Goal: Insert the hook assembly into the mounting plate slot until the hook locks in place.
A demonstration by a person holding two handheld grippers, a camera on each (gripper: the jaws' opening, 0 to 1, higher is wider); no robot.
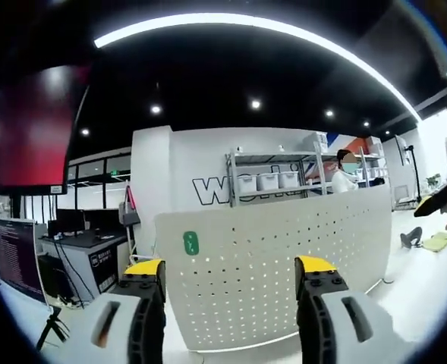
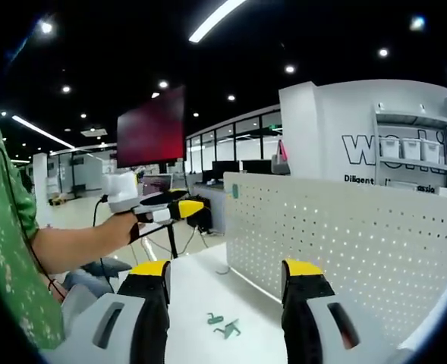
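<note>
**Both grippers raised with jaws apart, hook pieces lying on the table**

While the left gripper [image 1: 231,277] is pointing level at the white pegboard panel [image 1: 284,250], its yellow-tipped jaws are standing wide apart with nothing between them. Likewise, the right gripper [image 2: 225,277] is hanging above the white table [image 2: 200,296] with its jaws spread and gripping nothing.

Just beyond the right gripper's jaws, two small green hook pieces [image 2: 223,324] are lying flat on the table, close beside each other and near the foot of the pegboard panel [image 2: 344,227]. Whether they are touching cannot be told. To the left in the right gripper view, a person's hand [image 2: 124,225] is holding the left gripper [image 2: 158,208] out over the table edge, beside a green patterned sleeve [image 2: 11,250].

On the panel, in the left gripper view, a small green tag [image 1: 190,243] is sitting near the upper left corner. Farther back, a shelf rack [image 1: 272,178] with white bins is standing against a lettered wall, and a dark red screen [image 2: 153,127] is hanging overhead.
</note>
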